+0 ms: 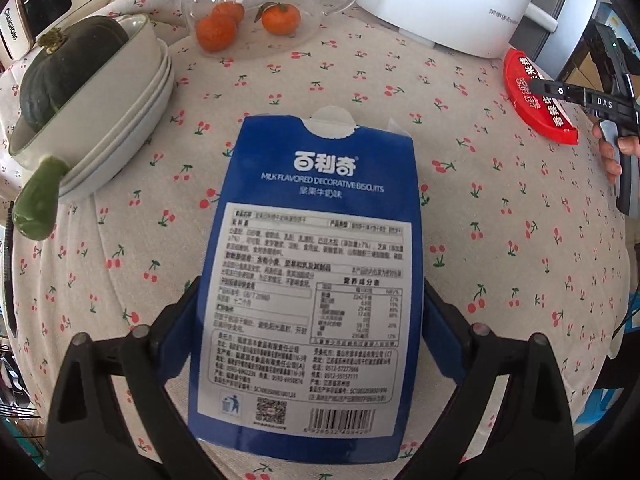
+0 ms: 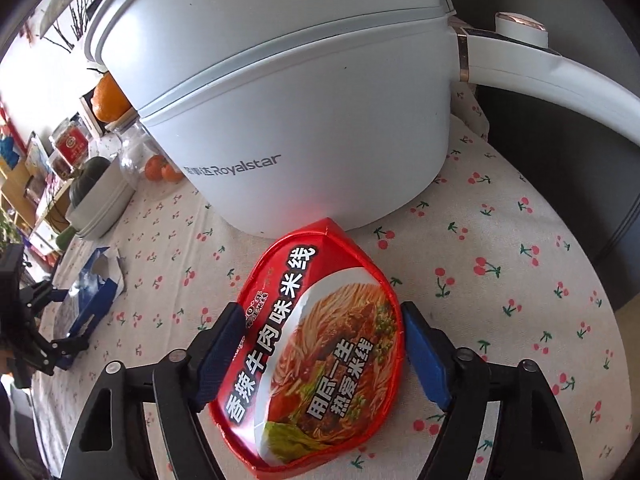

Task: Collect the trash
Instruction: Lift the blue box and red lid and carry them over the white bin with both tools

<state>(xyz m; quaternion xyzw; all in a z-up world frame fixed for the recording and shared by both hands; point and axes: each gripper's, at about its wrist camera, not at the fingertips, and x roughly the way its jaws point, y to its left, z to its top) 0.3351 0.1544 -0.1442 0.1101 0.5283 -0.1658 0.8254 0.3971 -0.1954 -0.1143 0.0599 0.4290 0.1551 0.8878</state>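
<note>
While the noodle lid (image 2: 316,344) touches the cooker (image 2: 300,120) — cloth (image 2: 500,300) rightward lies bare.

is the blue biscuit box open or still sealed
Open. The blue biscuit box lies flat on the tablecloth with its top flap lifted; the right wrist view shows that end gaping. Contents cannot be told.

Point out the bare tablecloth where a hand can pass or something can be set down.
Bare cloth lies between the blue biscuit box and the red noodle lid, and right of that lid. Crowded: the far edge, with stacked bowls, glass jar and white cooker.
</note>
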